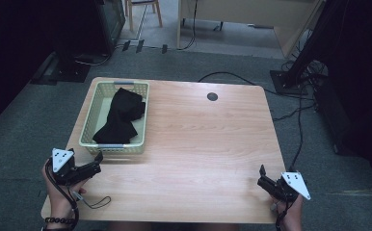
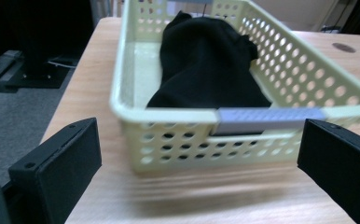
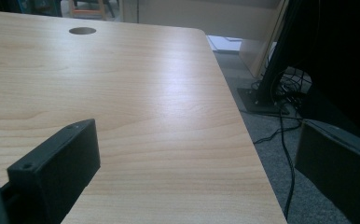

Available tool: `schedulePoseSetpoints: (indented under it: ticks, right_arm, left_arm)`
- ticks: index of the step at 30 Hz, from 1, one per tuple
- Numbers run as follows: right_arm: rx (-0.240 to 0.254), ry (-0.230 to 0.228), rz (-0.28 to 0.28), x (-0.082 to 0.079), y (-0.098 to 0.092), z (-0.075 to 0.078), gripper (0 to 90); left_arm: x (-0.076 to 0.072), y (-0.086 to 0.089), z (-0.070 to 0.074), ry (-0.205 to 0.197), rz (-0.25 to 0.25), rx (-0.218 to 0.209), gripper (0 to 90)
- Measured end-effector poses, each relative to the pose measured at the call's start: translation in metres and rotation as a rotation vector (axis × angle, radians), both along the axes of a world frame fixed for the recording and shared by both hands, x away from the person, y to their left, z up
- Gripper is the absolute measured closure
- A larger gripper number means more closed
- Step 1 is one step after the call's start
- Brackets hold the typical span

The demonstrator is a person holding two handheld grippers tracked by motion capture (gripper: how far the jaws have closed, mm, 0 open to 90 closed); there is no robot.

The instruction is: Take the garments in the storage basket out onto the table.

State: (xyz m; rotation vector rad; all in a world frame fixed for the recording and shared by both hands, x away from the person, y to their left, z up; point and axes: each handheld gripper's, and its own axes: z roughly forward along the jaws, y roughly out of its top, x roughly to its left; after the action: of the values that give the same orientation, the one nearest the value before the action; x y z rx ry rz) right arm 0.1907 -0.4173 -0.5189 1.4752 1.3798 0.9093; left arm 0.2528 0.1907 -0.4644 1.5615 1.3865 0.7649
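Two hand-held grippers wait at the near edge of a wooden table (image 1: pixel 198 144).

The left gripper (image 1: pixel 99 160), jaws spread and empty, points at the near short wall of a pale basket (image 1: pixel 88 126) just beyond it. A black cloth (image 1: pixel 121 115) lies inside, its long axis running away from the person. The right gripper (image 1: pixel 261 175), jaws also spread, sits well apart.

surface: wooden table (image 1: pixel 198 144) | on it: perforated basket (image 1: pixel 90 126)

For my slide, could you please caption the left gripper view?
Open left hand-held gripper faces a cream basket holding black cloth.
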Motion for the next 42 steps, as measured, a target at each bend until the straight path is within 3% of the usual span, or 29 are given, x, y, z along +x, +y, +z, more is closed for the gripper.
schedulePoseSetpoints:
  ticks: [7,17,27,33,42]
  right_arm:
    - [-0.002,-0.001,0.004,0.000,0.000,0.000,0.0]
    - [-0.003,-0.001,0.006,0.000,0.001,0.000,0.0]
    - [-0.003,-0.002,0.005,0.000,0.001,0.000,0.0]
    - [-0.004,-0.002,0.006,0.000,0.001,0.000,0.0]
    - [-0.003,-0.002,0.007,0.000,0.001,0.000,0.0]
  left_arm:
    - [0.010,-0.014,0.015,-0.030,-0.012,-0.006,0.0]
    - [0.029,-0.032,0.039,-0.051,-0.046,0.028,0.0]
    - [0.059,-0.049,0.055,-0.025,-0.064,0.066,0.0]
    - [0.077,-0.052,0.061,-0.013,-0.060,0.053,0.0]
    - [0.103,-0.055,0.058,0.006,-0.064,0.048,0.0]
